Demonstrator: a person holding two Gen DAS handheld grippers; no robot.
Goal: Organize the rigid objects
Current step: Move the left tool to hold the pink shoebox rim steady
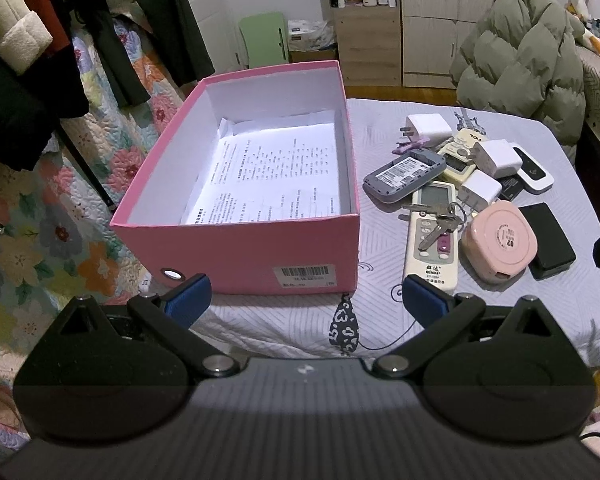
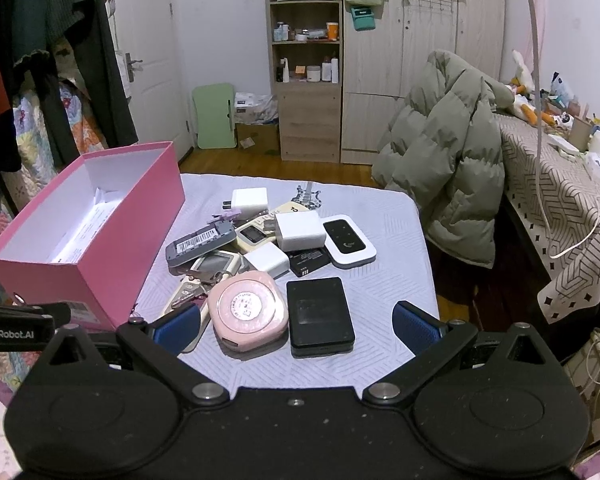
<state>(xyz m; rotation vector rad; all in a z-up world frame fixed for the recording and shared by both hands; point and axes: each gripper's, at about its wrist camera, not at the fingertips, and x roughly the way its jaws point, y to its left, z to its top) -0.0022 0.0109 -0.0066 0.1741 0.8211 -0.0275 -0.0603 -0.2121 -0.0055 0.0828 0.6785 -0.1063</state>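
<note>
A pink box (image 1: 236,252) with printed paper inside stands open on the left of the table; it also shows in the right wrist view (image 2: 100,236). A pile of small items lies to its right: a white remote (image 1: 432,240) with keys (image 1: 440,216) on it, a round pink device (image 1: 500,240), a black flat case (image 1: 546,240), white chargers (image 1: 428,126) and a grey router (image 1: 404,176). My left gripper (image 1: 306,300) is open and empty in front of the box. My right gripper (image 2: 296,326) is open and empty, just before the pink device (image 2: 246,310) and the black case (image 2: 320,316).
The table has a pale patterned cloth (image 2: 384,280). A green puffer jacket (image 2: 444,168) hangs on a chair behind the table at the right. Clothes (image 1: 40,40) hang at the left. A second cluttered table (image 2: 560,176) stands to the far right.
</note>
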